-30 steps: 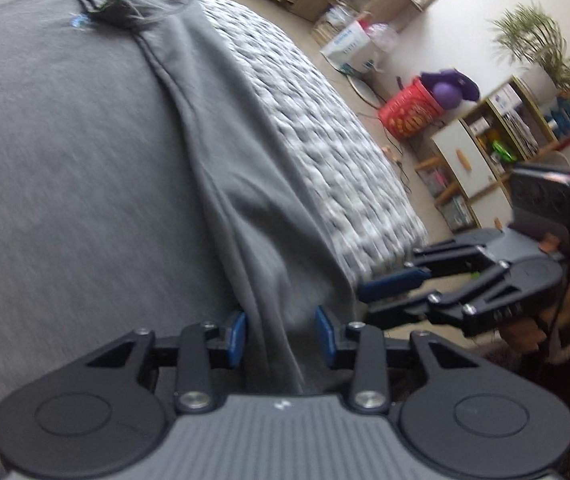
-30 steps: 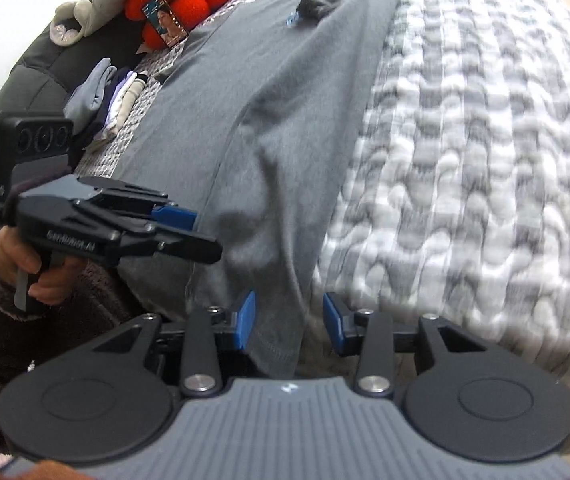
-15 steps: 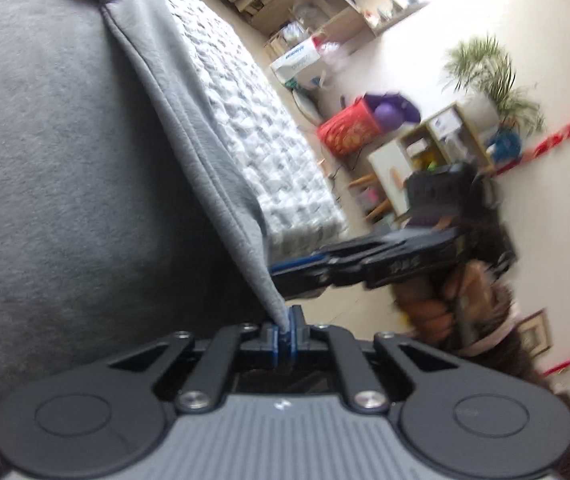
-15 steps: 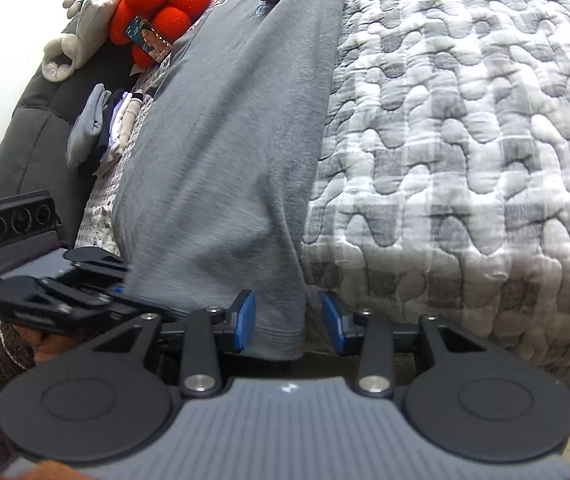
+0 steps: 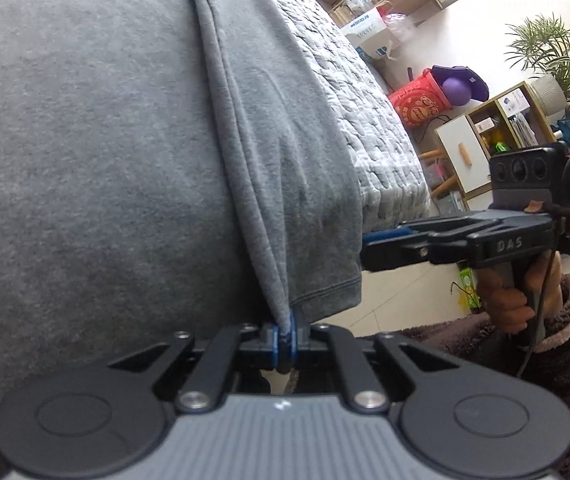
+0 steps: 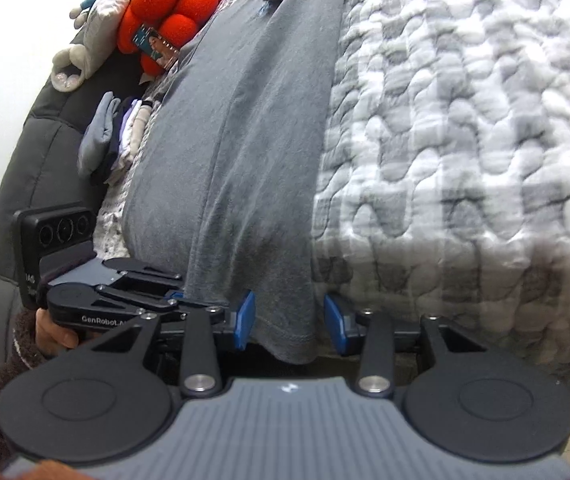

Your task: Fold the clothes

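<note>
Lying lengthwise on the quilt, the grey garment hangs its hem over the near bed edge; its far end with the collar is small and hard to read, and its left part fills the left wrist view, cut off by the frame. Left gripper: blue pads pressed together, pinching a gathered fold of the garment's hem. Right gripper: jaws closing, pads apart, hem corner hanging between them, not yet pressed. Garment's right edge runs along bare quilt, wide and open. Left of the garment, close by: a small pile of folded clothes and a red ball cushion. Past the quilt's edge, a red basket and a shelf, well apart. Person's hand on the right handle; the sleeve is cut off.
</note>
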Demonstrator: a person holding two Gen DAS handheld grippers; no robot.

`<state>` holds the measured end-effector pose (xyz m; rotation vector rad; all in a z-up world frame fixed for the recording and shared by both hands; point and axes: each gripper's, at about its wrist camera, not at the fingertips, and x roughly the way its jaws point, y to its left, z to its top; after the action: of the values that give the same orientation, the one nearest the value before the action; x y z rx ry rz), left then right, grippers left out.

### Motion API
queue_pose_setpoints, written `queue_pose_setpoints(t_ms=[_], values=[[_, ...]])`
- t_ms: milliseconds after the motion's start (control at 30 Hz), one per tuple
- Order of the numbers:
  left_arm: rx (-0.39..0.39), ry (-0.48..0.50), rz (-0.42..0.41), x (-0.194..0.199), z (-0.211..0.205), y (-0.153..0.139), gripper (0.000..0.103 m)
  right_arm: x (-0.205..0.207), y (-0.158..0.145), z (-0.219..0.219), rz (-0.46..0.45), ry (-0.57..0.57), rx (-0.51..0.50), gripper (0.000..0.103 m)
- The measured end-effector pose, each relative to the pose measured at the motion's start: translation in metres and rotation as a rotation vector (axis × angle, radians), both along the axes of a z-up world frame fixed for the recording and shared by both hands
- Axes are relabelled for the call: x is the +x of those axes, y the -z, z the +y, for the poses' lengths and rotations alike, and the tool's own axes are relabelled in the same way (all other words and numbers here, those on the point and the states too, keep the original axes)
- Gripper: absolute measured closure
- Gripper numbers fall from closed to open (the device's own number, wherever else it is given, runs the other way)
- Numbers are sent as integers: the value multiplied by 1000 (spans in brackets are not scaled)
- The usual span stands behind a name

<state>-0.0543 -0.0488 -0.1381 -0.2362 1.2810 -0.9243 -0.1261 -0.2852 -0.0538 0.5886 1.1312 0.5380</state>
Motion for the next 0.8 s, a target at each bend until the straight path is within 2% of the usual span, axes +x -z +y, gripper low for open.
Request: queue_pose_setpoints(t_ms=[33, 100, 167, 233, 300, 367, 400, 433, 467, 500, 633, 800], values=[[-5, 5, 4, 1, -3, 1, 98, -1, -1, 1, -4, -8, -9, 100], [-4, 28, 14, 3, -5, 0, 98, -4, -3, 3, -20, -27, -25, 98], [39, 80, 32, 1, -9, 4, 97, -6, -9, 3, -44, -42, -60, 98], [106, 127, 33, -3, -15, 9, 96, -4, -7, 2, -25, -46, -80, 97], [149, 166, 11, -7, -18, 9, 96, -1, -6, 3, -8, -57, -87, 90], [117, 189, -9, -10, -17, 1, 91, -2, -15, 2, -51, -80, -64, 88], [88, 195, -19, -10, -14, -6, 83, -3, -20, 1, -82, -78, -57, 88], [61, 200, -32, -10, -12, -12, 75, -4, -26, 0, -117, -65, -55, 80], [41, 203, -51, -10, -10, -18, 73, -5, -31, -2, -152, -52, -54, 72], [25, 207, -71, -9, -7, -24, 73, -5, -36, -4, -183, -33, -49, 64], [-25, 172, -123, -2, 1, -43, 72, 2, -46, -6, -284, 59, -48, 64], [-35, 111, -183, 8, 3, -65, 73, 22, -59, 8, -363, 92, -148, 64]])
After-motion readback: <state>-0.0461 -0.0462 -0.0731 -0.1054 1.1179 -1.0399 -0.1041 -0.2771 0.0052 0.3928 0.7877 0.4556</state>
